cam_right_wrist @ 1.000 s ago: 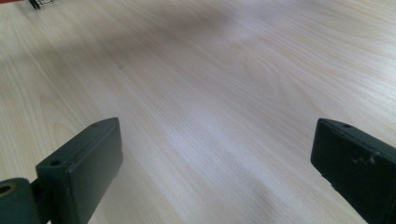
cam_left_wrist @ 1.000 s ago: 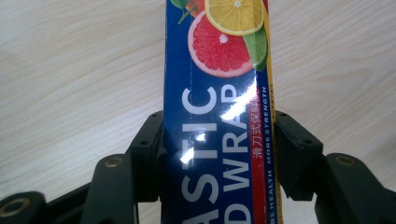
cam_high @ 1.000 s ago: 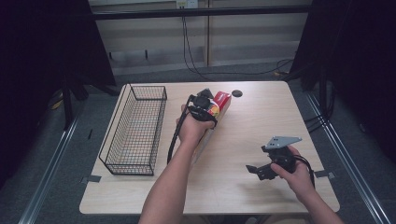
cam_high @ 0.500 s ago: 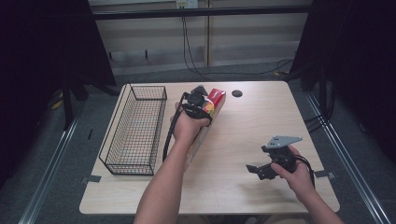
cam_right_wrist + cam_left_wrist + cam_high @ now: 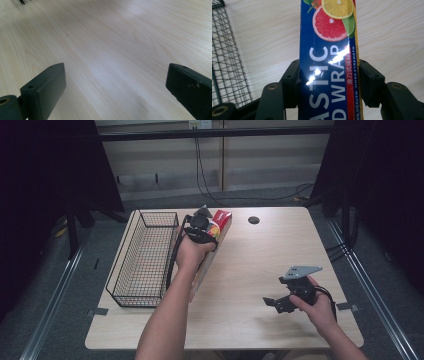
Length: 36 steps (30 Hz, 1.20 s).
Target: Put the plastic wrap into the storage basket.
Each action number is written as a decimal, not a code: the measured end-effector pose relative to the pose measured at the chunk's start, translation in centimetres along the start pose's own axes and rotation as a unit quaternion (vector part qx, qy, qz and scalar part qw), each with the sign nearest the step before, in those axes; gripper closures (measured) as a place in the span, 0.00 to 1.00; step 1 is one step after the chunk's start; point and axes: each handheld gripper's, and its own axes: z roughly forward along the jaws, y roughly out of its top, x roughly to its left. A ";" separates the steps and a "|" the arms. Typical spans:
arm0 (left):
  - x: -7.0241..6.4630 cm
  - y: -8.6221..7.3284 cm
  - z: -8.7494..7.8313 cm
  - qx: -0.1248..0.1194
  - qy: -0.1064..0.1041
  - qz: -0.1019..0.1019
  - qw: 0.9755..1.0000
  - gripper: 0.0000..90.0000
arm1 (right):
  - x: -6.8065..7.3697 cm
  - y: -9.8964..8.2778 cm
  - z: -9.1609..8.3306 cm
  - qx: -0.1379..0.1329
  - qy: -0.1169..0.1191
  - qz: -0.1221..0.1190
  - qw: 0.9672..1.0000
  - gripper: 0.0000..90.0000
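- Your left gripper [image 5: 209, 227] is clamped on the box of plastic wrap [image 5: 220, 227]; in the left gripper view both black jaws press flat against the long sides of the box [image 5: 328, 62], one on each side.
- In that view the box runs straight up between the jaws and out past them, with the blue face and its white lettering turned to the camera and the printed citrus slices at the far end.
- From the high view, your left hand [image 5: 192, 251] holds the gripper over the far left part of the table [image 5: 260, 270], and the red end of the box pokes out just beyond the gripper toward the far edge.
- The lower part of the box slants back toward you under your left hand and forearm, so how much of it touches the table cannot be told.
- The wire basket [image 5: 145, 257] sits just to the left of the box and your left hand; its mesh also shows at the left edge of the left gripper view [image 5: 227, 62], apart from the box.
- Your right gripper [image 5: 275, 302] sits low over the near right part of the table in your right hand [image 5: 317, 305], well apart from the box.
- In the right gripper view its jaws stand wide apart with nothing but bare wood [image 5: 112, 62] between them.
- A small dark hole [image 5: 254, 220] lies in the tabletop near the far edge, to the right of the box.
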 end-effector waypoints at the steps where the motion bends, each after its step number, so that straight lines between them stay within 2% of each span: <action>1: 0.2 0.0 -0.1 -0.002 0.002 0.002 1.000 0.49 | 0.0 0.0 0.0 0.000 0.000 -0.001 1.000 0.03; 5: 0.5 0.0 -0.4 -0.004 0.003 0.002 1.000 0.49 | 0.0 0.0 0.0 0.002 -0.001 -0.001 1.000 0.03; 6: 0.6 -0.1 -0.6 -0.004 0.006 -0.009 1.000 0.49 | 0.1 0.0 0.0 0.001 0.000 -0.001 1.000 0.03; 8: 0.8 -0.1 -0.9 -0.001 0.009 -0.007 1.000 0.49 | 0.1 0.0 0.0 0.002 -0.001 -0.002 1.000 0.03; 9: 0.8 -0.1 -0.9 -0.005 0.008 -0.017 1.000 0.49 | 0.1 0.0 0.0 0.002 -0.002 -0.002 1.000 0.03; 12: 1.3 -0.2 -1.3 0.000 0.013 -0.015 1.000 0.49 | 0.1 0.0 0.0 0.001 -0.001 -0.004 1.000 0.03; 15: 1.5 -0.2 -1.6 -0.002 0.016 -0.026 1.000 0.49 | 0.1 0.0 0.1 0.001 0.000 -0.003 1.000 0.03; 16: 1.8 -0.2 -1.7 -0.001 0.017 -0.019 1.000 0.49 | 0.1 0.0 0.1 0.001 0.001 -0.003 1.000 0.03; 17: 1.8 -0.3 -1.7 -0.007 0.019 -0.025 0.999 0.49 | 0.1 0.0 0.1 0.001 0.000 -0.004 1.000 0.03; 29: 2.9 -0.5 -2.8 -0.007 0.022 -0.042 0.999 0.49 | 0.2 0.0 0.2 0.002 0.002 -0.008 1.000 0.03; 35: 3.4 -0.6 -3.2 -0.006 0.023 -0.044 0.999 0.49 | 0.2 0.0 0.2 0.003 0.001 -0.007 1.000 0.03; 36: 3.4 -0.7 -3.2 -0.008 0.025 -0.049 0.998 0.49 | 0.2 0.0 0.2 0.003 0.002 -0.008 1.000 0.03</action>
